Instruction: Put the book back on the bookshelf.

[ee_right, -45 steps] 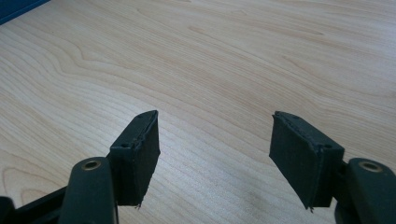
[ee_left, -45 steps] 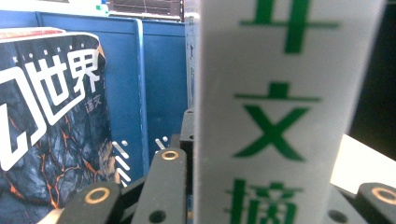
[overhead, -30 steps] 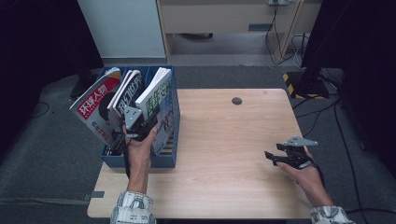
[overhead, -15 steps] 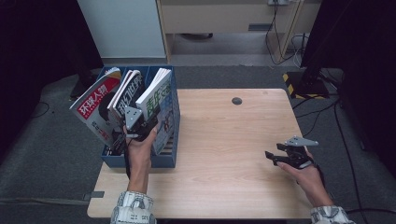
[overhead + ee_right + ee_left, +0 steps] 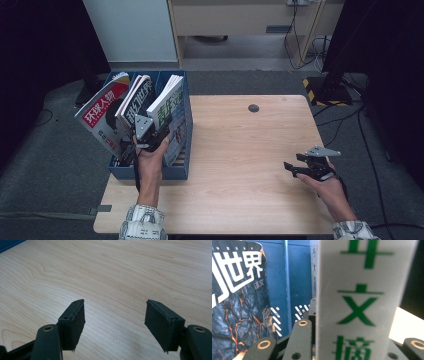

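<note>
A blue file box [image 5: 150, 172] is seen at the left edge of a pale wooden table [image 5: 240, 150], the broad middle of which lies bare. Dark floor and a cabinet are seen beyond. Three magazines stand tilted in the box; the rightmost, a white magazine with green lettering [image 5: 169, 107], is clamped by the left gripper [image 5: 150, 135]. The right gripper [image 5: 300, 167] is held with jaws spread wide over the wood near the right edge, nothing between them.
</note>
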A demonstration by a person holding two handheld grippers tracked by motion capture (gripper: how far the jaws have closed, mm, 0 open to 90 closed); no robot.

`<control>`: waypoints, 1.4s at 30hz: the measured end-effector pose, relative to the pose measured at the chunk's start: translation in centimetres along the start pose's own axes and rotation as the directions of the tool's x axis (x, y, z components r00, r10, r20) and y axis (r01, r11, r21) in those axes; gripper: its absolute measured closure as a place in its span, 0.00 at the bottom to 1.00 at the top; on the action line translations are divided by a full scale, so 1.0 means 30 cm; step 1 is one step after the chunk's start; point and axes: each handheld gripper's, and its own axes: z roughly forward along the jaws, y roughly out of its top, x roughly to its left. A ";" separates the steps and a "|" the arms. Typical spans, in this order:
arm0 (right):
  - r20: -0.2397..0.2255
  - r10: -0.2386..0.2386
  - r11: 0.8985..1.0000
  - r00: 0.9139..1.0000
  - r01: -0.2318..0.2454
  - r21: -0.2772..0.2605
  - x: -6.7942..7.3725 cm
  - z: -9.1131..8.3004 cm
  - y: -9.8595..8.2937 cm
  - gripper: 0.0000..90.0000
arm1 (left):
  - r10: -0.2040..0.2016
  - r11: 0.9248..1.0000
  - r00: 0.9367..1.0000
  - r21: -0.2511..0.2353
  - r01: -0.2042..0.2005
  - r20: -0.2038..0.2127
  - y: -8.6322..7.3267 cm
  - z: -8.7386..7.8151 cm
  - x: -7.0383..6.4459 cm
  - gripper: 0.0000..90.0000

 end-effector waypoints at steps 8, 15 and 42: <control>-0.001 0.000 1.000 1.000 0.000 0.000 0.000 0.001 0.000 0.36 | -0.008 1.000 1.000 -0.007 0.008 -0.002 -0.003 0.005 0.005 0.82; -0.002 0.001 1.000 1.000 -0.001 0.001 0.002 0.001 0.001 0.36 | 0.003 1.000 1.000 -0.009 -0.003 0.000 0.002 0.013 -0.001 0.82; 0.000 0.004 1.000 1.000 -0.004 -0.001 0.000 -0.002 0.001 0.37 | -0.015 1.000 1.000 -0.019 0.015 0.000 -0.013 0.054 0.029 0.82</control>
